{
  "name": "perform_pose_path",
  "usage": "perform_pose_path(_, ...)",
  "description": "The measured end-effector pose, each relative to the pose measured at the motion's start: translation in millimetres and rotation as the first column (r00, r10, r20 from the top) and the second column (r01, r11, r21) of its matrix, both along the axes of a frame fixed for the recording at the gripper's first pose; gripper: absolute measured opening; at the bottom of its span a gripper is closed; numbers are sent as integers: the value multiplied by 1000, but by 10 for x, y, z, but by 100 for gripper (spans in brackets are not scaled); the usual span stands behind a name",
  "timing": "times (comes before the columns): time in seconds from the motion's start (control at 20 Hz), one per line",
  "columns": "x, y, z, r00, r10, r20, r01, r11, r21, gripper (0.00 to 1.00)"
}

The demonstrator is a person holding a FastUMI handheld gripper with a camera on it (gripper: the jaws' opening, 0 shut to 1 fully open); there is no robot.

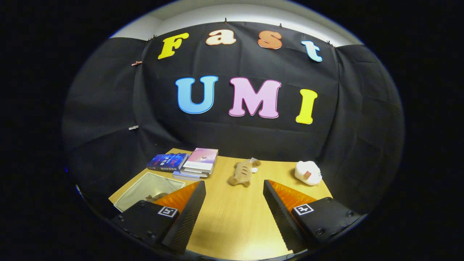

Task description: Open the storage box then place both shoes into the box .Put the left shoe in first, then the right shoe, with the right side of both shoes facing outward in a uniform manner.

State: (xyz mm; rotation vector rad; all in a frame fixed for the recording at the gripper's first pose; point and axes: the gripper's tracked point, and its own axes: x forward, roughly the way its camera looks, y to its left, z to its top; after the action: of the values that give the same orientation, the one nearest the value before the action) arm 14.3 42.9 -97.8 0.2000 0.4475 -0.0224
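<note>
My gripper (233, 182) hangs open above a light wooden table (232, 214), with nothing between its fingers. To the left, partly behind the left finger (188, 214), lies a clear, shallow storage box (146, 186). A small brown thing (156, 197) shows at the box's near edge; I cannot tell what it is. Just beyond the fingertips lies a tan, soft, striped item (242, 173) that looks like a plush toy. Further right, beyond the right finger (279, 210), sits a white rounded soft item (308, 173) with a small red tag.
Books (197, 164) are stacked at the back left of the table, with a dark blue book (167, 161) beside them. Black cloth walls close off the table at the back and on both sides. The table's left edge runs along the box.
</note>
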Motion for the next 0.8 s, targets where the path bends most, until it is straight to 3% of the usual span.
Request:
perform_pose_path(0.4,-178,-426,266,990,-98,99,106,991,-83,97)
perform_pose_path(0.8,-252,-580,321,981,-145,130,156,985,-80,98)
